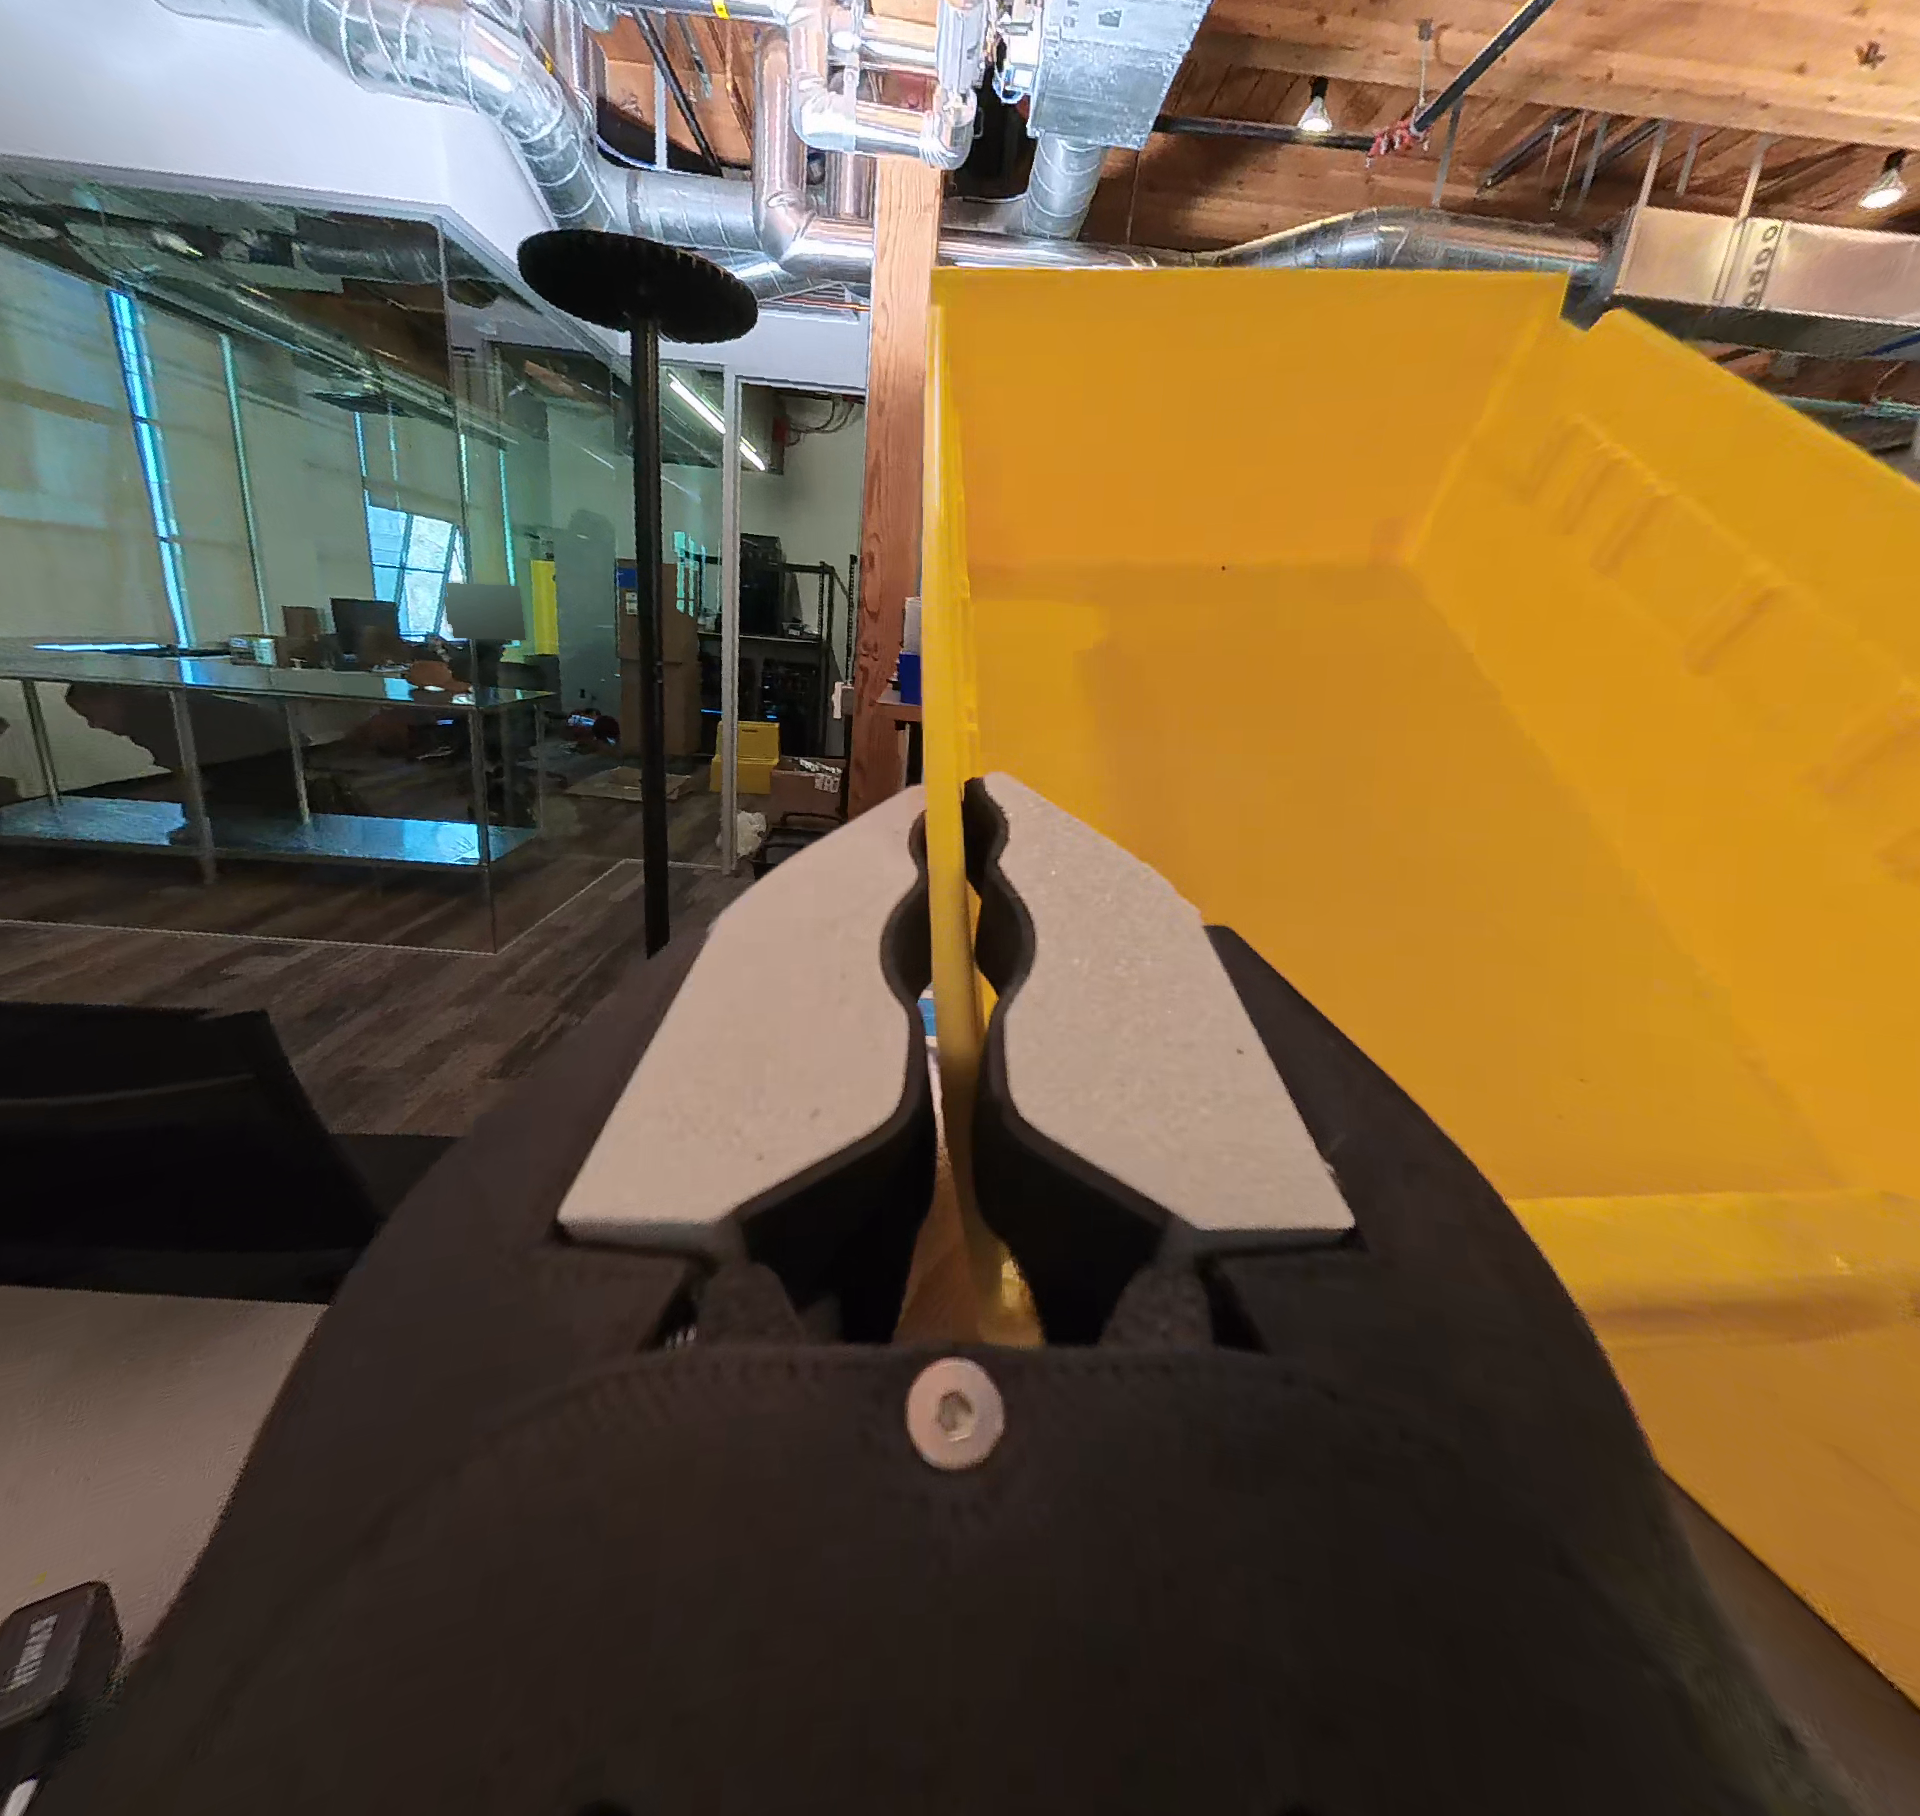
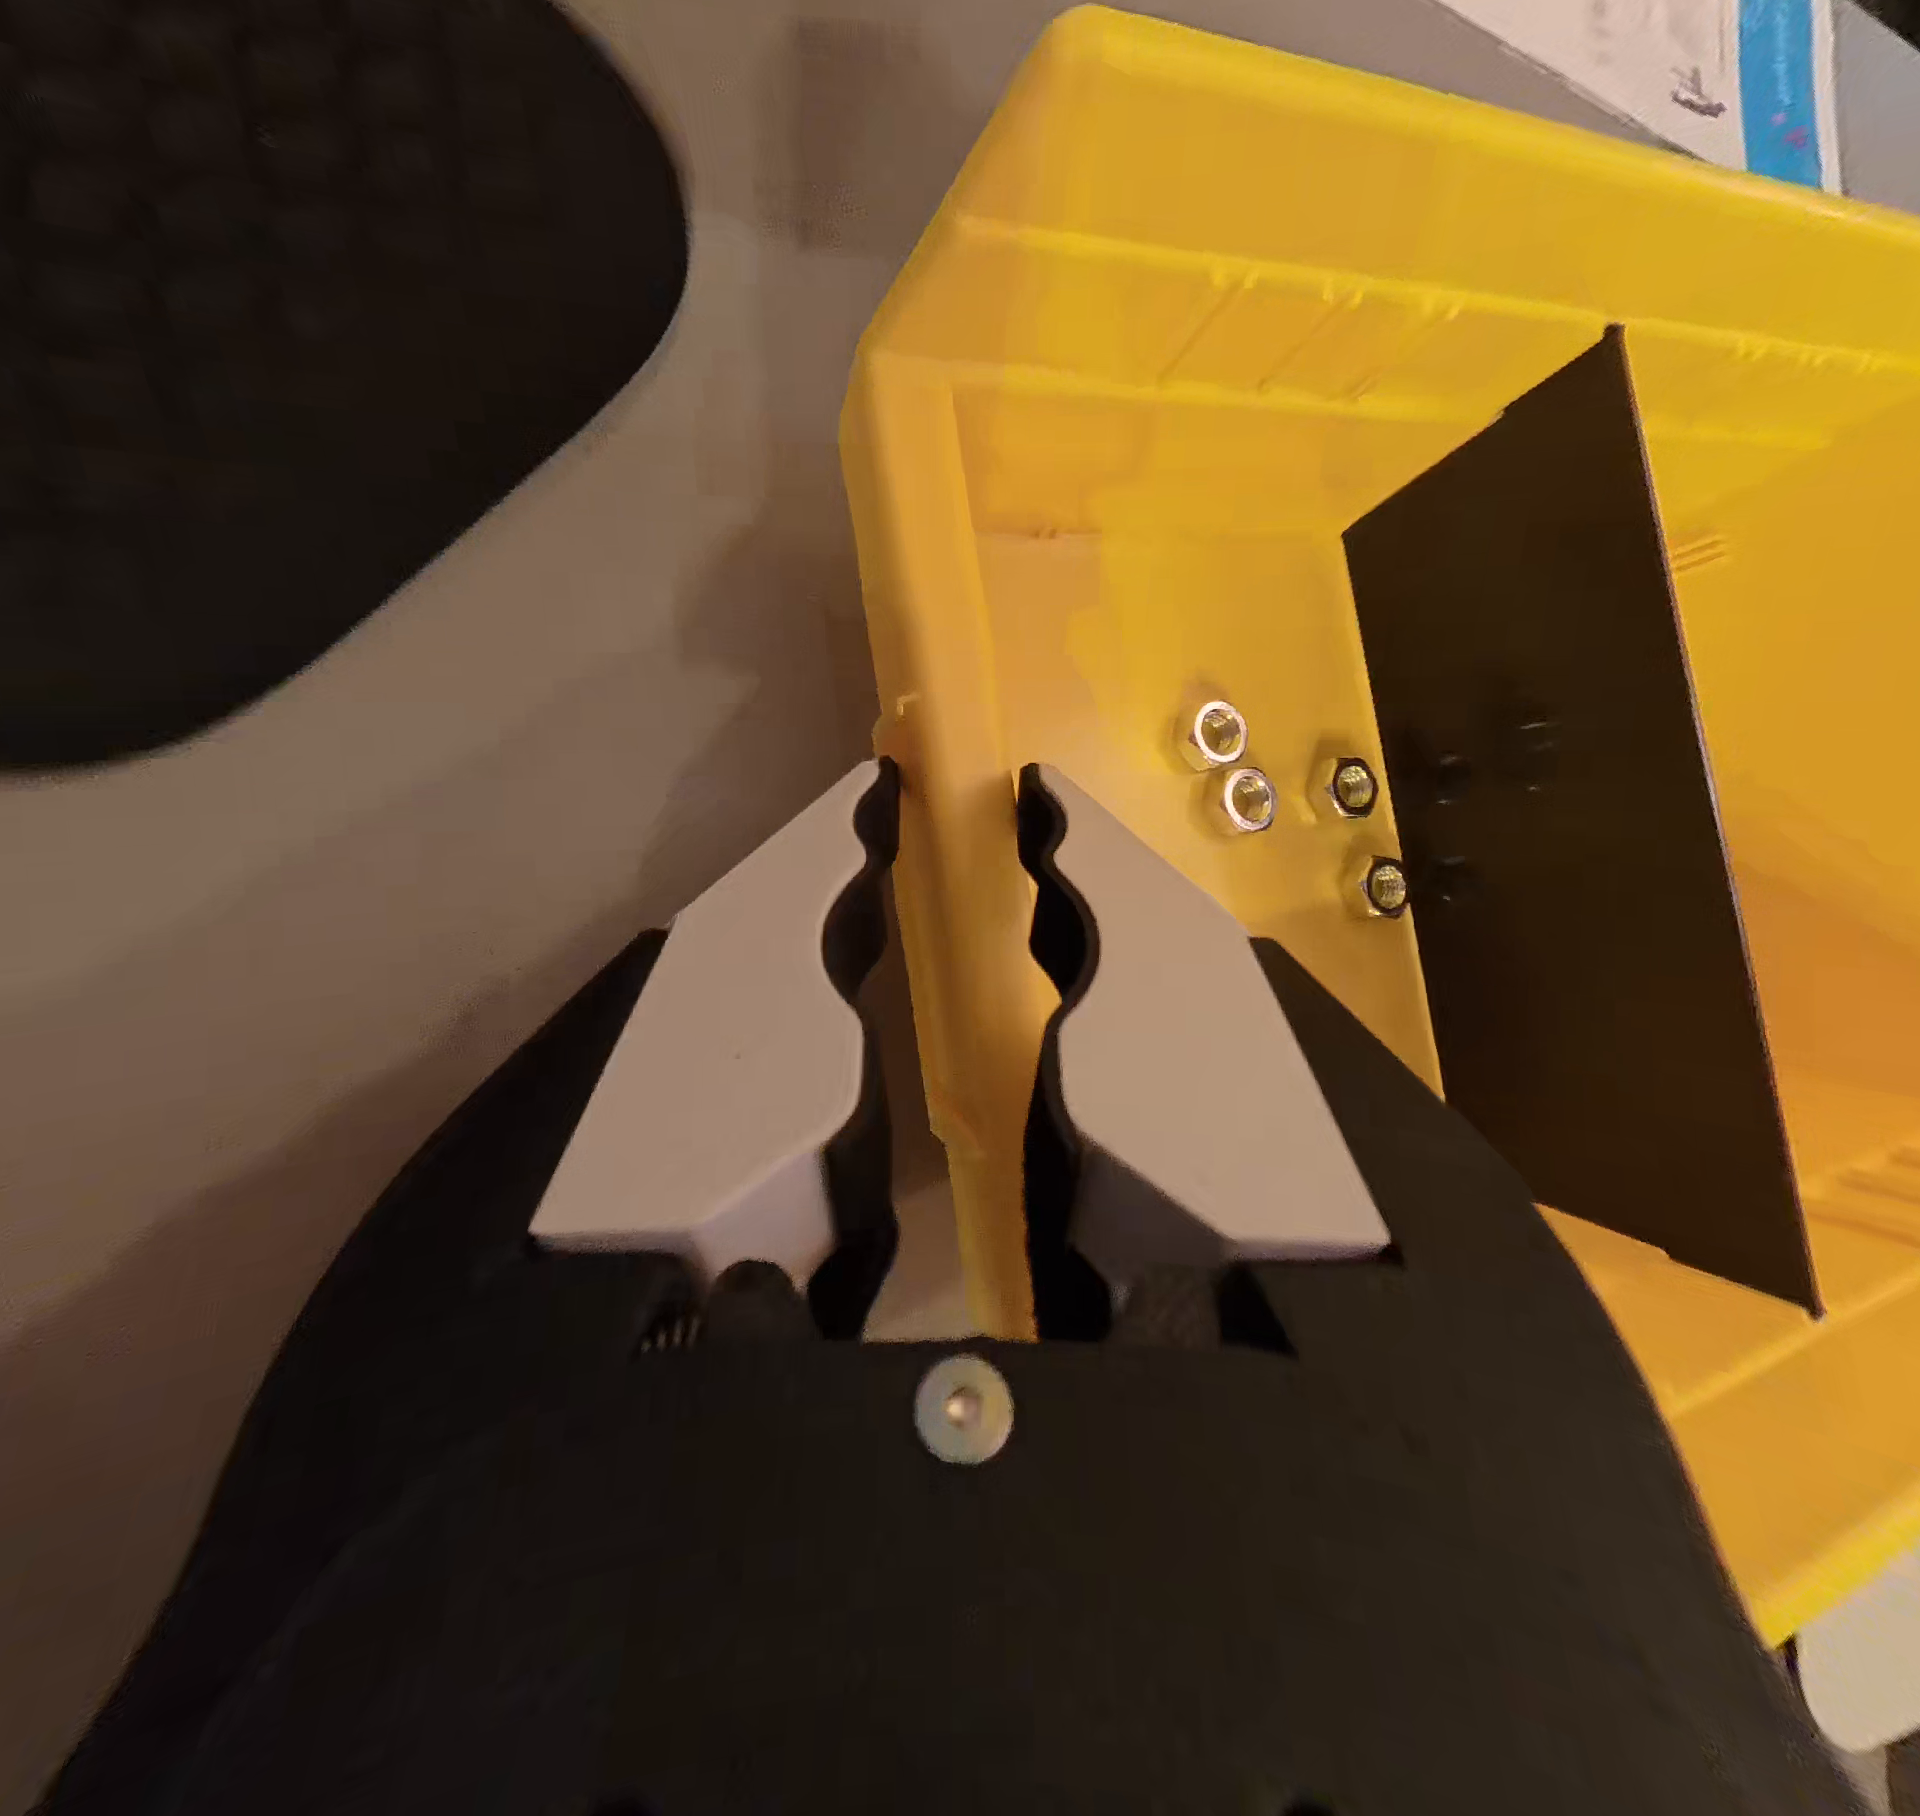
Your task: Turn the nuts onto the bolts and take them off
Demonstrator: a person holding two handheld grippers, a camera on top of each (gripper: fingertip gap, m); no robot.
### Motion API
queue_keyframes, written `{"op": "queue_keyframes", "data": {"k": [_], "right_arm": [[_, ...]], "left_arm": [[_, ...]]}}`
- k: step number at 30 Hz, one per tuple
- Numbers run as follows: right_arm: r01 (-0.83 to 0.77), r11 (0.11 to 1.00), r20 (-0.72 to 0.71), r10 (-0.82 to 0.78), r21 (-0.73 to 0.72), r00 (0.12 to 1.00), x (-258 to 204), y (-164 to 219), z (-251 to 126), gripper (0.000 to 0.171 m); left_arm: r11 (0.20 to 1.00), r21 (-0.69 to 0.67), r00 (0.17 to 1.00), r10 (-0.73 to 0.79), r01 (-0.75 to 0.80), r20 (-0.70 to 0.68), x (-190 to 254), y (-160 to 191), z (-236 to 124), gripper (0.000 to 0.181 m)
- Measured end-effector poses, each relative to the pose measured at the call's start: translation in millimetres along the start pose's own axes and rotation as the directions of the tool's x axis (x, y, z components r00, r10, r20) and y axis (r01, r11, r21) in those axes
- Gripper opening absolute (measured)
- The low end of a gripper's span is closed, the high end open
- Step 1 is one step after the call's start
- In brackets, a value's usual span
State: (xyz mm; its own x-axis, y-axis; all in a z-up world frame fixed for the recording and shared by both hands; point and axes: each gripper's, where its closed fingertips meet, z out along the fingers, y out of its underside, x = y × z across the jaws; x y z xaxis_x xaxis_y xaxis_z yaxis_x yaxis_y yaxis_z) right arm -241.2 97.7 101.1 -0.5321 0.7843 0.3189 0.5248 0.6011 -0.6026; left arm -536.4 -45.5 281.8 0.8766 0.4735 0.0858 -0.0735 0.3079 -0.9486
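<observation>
A yellow plastic bin (image 2: 1143, 260) is held tilted by both grippers. My right gripper (image 2: 954, 781) is shut on the bin's thick side rim, one finger outside and one inside. Several silver hex nuts (image 2: 1250, 798) lie loose on the bin's inner wall next to a black divider (image 2: 1558, 831). No bolts are in view. My left gripper (image 1: 951, 802) is shut on a thin edge of the same bin (image 1: 1351, 727), whose empty inside fills the right of the left wrist view.
A black textured mat (image 2: 260, 312) lies on the grey table (image 2: 623, 727) left of the bin. A sheet of paper with a blue strip (image 2: 1662, 21) lies beyond it. A black pole with a disc top (image 1: 639, 291) and a wooden post (image 1: 894, 467) stand behind. Tip to tip, the grippers are about 40 cm apart.
</observation>
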Motion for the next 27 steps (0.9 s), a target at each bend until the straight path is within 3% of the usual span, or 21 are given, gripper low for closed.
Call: {"op": "queue_keyframes", "data": {"k": [10, 18, 22, 27], "right_arm": [[-0.123, 0.991, -0.114, 0.117, -0.044, 0.986, 62, -65, 82, 0.022], [-0.136, 0.99, -0.234, 0.124, -0.036, 0.964, 134, -87, 127, 0.022], [-0.097, 0.994, -0.283, 0.11, 0.059, 0.953, 130, -92, 83, 0.041], [-0.153, 0.929, -0.312, 0.263, 0.336, 0.913, 116, -86, -45, 0.047]], "left_arm": [[0.999, 0.04, 0.999, 0.008, -0.01, 0.043, -8, -12, -10, 0.002], [0.998, 0.061, 0.993, -0.027, 0.02, 0.117, -24, -11, -16, 0.002], [0.995, 0.096, 0.993, -0.012, 0.001, 0.114, -25, -23, -23, 0.002], [0.995, 0.096, 0.999, 0.027, -0.03, 0.037, 9, -47, -18, 0.001]]}}
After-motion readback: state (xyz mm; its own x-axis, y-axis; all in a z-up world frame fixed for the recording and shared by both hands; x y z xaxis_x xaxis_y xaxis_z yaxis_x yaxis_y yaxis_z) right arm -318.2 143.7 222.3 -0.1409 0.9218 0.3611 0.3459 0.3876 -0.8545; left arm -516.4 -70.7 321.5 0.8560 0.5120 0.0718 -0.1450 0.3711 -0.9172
